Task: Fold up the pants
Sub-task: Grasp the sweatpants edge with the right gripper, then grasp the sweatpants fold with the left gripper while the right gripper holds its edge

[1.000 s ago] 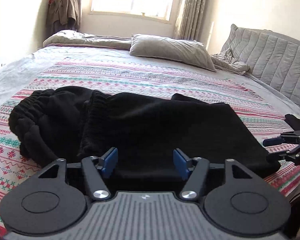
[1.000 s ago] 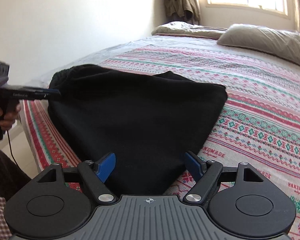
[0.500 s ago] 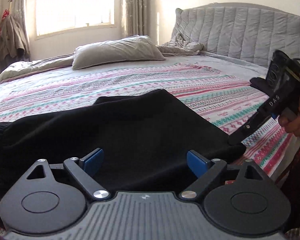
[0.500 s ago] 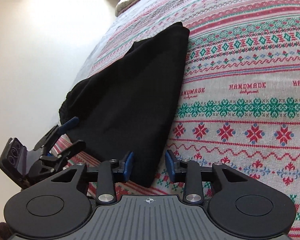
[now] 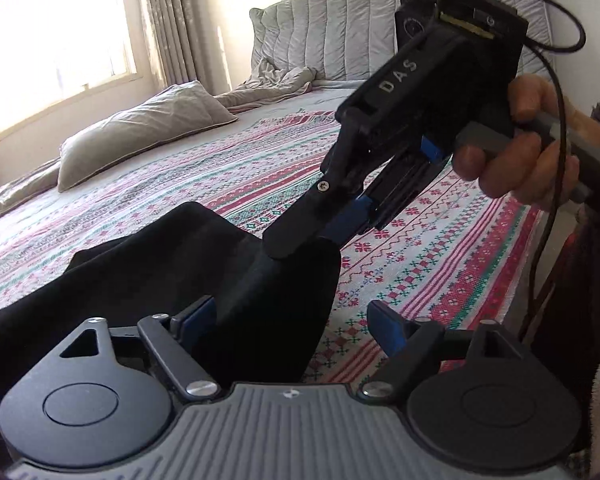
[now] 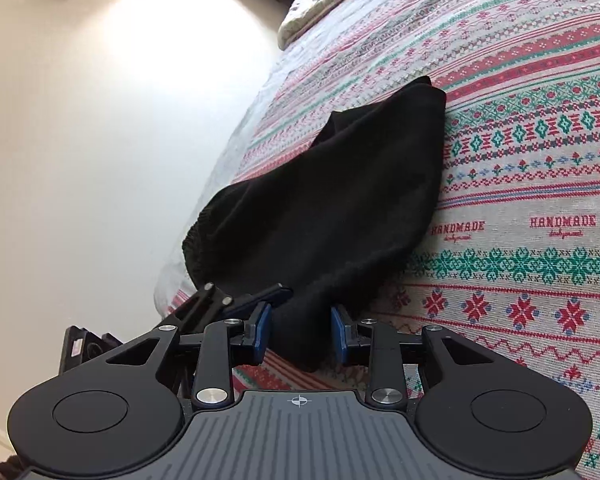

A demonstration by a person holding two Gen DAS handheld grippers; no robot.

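The black pants [image 5: 172,272] lie folded on the patterned bedspread [image 5: 440,248] near the bed's front edge. My left gripper [image 5: 292,324] is open, with a corner of the pants between its fingers. My right gripper [image 6: 300,332] is closed on the end of the pants [image 6: 320,232], the cloth bunched between its blue pads [image 6: 264,330]. In the left wrist view the right gripper [image 5: 300,240] comes in from the upper right, held by a hand, its tips on the pants corner. The left gripper's fingers [image 6: 252,300] show beside the right gripper.
A grey pillow [image 5: 140,128] and a crumpled blanket [image 5: 276,84] lie at the head of the bed by the quilted headboard [image 5: 360,32]. A window [image 5: 52,40] is at the back left. A white wall [image 6: 100,140] runs along the bed's side.
The right gripper has moved in onto the pants' end and narrowed around the cloth. The left gripper has swung right toward the same corner and stays open.
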